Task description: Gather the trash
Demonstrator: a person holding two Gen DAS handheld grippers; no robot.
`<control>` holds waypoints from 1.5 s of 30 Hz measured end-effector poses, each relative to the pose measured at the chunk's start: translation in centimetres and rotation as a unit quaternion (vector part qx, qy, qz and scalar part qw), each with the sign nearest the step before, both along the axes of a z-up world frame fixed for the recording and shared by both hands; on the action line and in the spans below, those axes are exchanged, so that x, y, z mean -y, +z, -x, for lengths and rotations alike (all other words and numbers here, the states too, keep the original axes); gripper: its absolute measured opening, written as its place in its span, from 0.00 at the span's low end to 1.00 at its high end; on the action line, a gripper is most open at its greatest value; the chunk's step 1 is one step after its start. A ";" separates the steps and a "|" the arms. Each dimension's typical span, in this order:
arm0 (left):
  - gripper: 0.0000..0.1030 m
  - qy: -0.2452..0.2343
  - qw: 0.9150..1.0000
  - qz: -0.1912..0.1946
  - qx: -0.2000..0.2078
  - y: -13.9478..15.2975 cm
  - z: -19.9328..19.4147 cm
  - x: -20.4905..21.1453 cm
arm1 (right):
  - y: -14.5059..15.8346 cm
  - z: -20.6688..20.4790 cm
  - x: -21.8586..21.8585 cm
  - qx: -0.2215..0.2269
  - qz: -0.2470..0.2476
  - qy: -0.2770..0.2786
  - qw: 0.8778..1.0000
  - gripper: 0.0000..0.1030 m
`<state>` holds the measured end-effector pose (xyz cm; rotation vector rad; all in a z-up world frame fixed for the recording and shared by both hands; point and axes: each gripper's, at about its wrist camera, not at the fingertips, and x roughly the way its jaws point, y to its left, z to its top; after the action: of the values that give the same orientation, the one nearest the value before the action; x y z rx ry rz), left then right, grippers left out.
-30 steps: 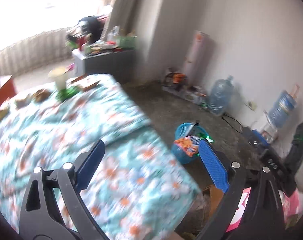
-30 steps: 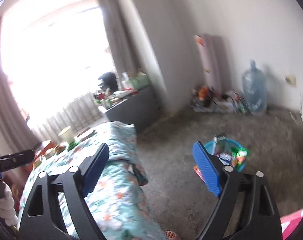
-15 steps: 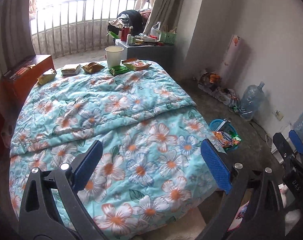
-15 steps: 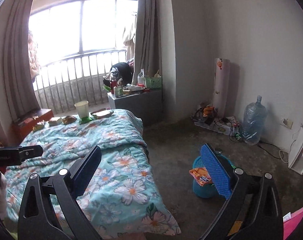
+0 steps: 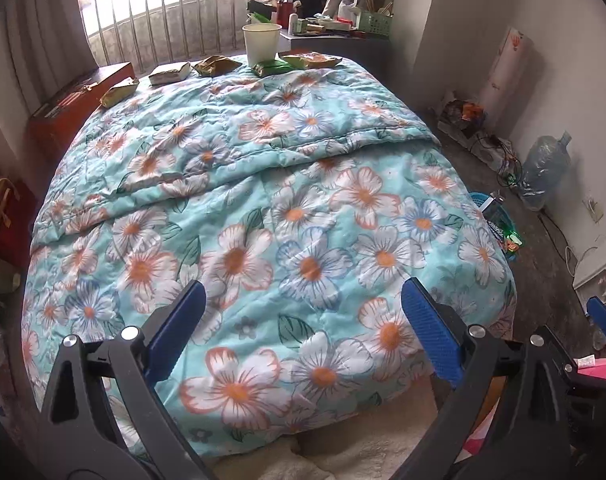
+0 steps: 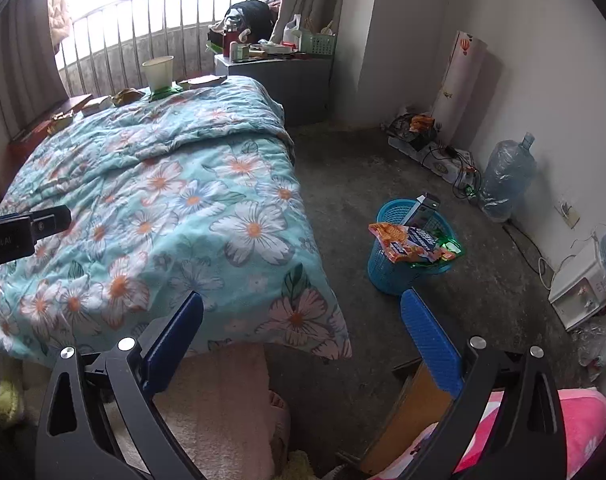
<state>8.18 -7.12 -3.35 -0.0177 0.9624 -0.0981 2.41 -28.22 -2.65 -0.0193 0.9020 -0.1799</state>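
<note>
Several snack wrappers lie along the far edge of the floral bed (image 5: 263, 184): a green one (image 5: 271, 67), brown ones (image 5: 217, 65) (image 5: 119, 91), a pale packet (image 5: 170, 73), beside a paper cup (image 5: 261, 43). A blue trash basket (image 6: 407, 256) stands on the floor right of the bed, holding an orange wrapper (image 6: 403, 242) and a carton. My left gripper (image 5: 303, 328) is open and empty over the bed's near end. My right gripper (image 6: 303, 332) is open and empty above the bed's corner, near the basket.
A cluttered grey nightstand (image 6: 287, 76) stands by the window. A water bottle (image 6: 507, 176), cables and a power strip (image 6: 443, 160) line the right wall. A red-brown chest (image 5: 79, 100) sits left of the bed. A pink cloth (image 6: 583, 420) lies at the lower right.
Both views swung left and steadied, from the floor and wall onto the bed. The left gripper now faces the bed squarely. Both grippers stayed open.
</note>
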 end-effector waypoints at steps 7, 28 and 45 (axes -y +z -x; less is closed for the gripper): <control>0.91 -0.010 0.999 -0.025 0.025 1.2 0.7 0.5 | 0.8 0.1 0.6 0.004 0.006 -0.011 1.000 0.94; 0.92 -0.019 0.998 -0.022 0.047 2.9 1.7 1.5 | 2.7 1.8 3.7 0.034 0.016 -0.057 0.998 0.94; 0.92 -0.020 0.999 -0.016 0.043 2.9 1.7 1.6 | 2.8 1.8 3.5 0.035 0.020 -0.057 0.998 0.94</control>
<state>6.44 -8.73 -0.49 0.0359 0.8789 -0.1196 0.61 -31.75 0.20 0.0017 0.8298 -0.3035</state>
